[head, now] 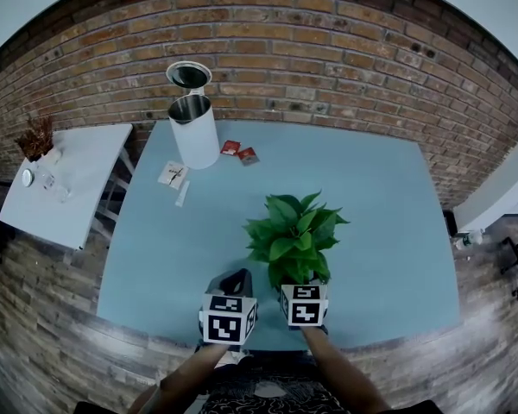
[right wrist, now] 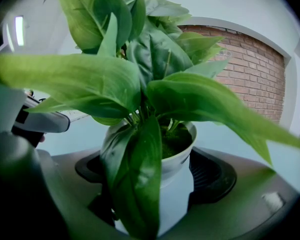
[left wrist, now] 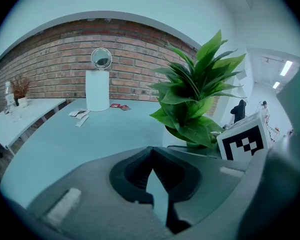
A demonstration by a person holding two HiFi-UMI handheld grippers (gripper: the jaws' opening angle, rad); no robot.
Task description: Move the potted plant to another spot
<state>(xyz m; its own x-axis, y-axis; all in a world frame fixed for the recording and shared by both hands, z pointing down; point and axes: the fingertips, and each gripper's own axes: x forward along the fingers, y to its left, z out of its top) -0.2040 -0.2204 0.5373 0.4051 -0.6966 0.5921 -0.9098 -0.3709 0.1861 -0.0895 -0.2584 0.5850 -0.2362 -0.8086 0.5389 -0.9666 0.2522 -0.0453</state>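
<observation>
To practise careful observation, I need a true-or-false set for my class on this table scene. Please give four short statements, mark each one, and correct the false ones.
1. The right gripper has the potted plant between its jaws. True.
2. The left gripper holds a red packet. False: its jaws are together with nothing between them, and the red packets lie on the table near the white bin.
3. The white bin's lid is shut. False: it stands open.
4. A brick wall runs behind the table. True.
</observation>
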